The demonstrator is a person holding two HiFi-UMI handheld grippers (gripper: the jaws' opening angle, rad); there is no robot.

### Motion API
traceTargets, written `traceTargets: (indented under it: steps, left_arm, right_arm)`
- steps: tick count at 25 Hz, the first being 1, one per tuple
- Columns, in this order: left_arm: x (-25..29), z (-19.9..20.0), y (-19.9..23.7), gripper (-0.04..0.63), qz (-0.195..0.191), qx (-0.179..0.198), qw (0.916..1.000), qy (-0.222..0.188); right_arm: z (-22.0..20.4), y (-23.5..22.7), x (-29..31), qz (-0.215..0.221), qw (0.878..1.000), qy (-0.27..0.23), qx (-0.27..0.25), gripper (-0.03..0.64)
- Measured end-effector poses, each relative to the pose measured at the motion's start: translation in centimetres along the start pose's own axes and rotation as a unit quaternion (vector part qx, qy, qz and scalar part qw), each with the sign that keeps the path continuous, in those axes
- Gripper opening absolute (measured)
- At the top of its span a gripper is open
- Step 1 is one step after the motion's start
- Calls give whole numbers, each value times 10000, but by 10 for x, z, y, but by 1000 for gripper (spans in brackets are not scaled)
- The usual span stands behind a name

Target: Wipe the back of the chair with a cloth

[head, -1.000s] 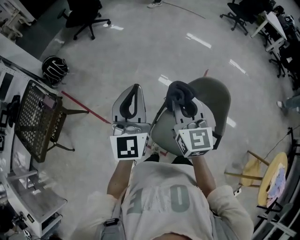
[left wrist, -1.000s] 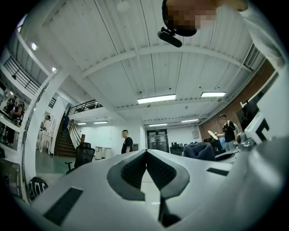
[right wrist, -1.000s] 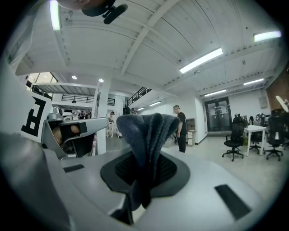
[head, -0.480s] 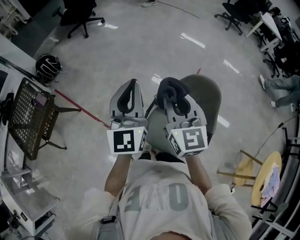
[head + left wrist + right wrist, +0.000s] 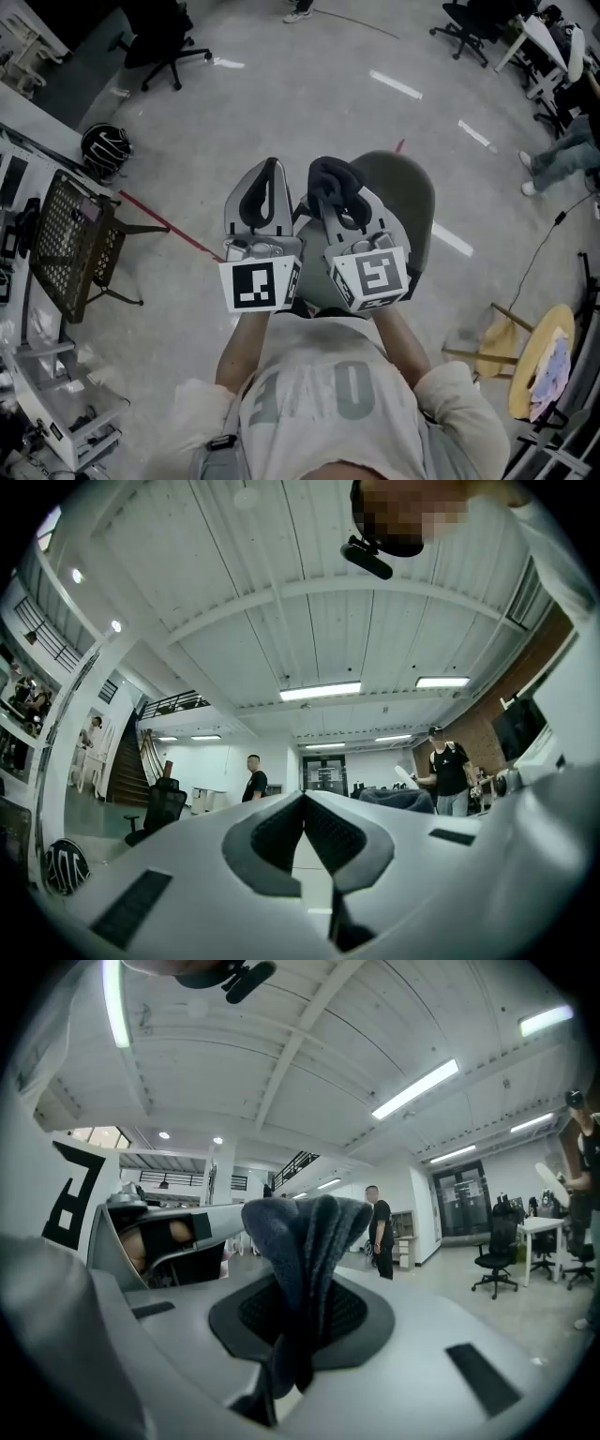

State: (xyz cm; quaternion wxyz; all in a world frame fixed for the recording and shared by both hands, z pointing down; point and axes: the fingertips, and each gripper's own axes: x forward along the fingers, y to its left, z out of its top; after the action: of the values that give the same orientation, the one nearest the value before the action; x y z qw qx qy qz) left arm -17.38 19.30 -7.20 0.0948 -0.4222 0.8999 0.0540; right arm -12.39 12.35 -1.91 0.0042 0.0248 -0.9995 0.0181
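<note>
Grey-green moulded chair (image 5: pixel 414 199) in head view alone; right gripper (image 5: pixel 343 199) tight on bunched dark-grey cloth (image 5: pixel 305 1232); left gripper (image 5: pixel 302 801) jaws together, empty.

To my left on the grey floor (image 5: pixel 309 94) lies a striped helmet (image 5: pixel 105 148), near a dark mesh chair (image 5: pixel 70 248). A red tape line (image 5: pixel 173 225) crosses the floor. A black office chair (image 5: pixel 159 37) stands farther off, and a round yellow stool (image 5: pixel 542 361) stands to my right.

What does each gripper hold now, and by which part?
The right gripper holds the dark cloth, pinched at its bunched middle, with a wad sticking out beyond the jaws. The left gripper is shut on nothing.
</note>
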Motion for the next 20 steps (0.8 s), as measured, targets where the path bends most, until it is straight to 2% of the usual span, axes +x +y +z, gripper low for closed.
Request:
traceTargets:
  steps: [7,10,15,20]
  left_arm:
    - [10,-11,1,15,-250,-17,9997,17]
    - [18,-12,3,15,-399,-38,9992,-4]
    - [38,-31,-15,15,-988,-55,9950,148]
    - [62,-50,-65,15,-1596,66,9871,138]
  right_arm:
    - [-6,-5,5,-261,9997,-30,1,54]
    - [-3,-16,7,-506,9987,-103,-28,54]
    - [-1,-59,-6,-1343,9904,-205,-267,54]
    - [-8,-121,-43,-2090,9766,-124,-497,54]
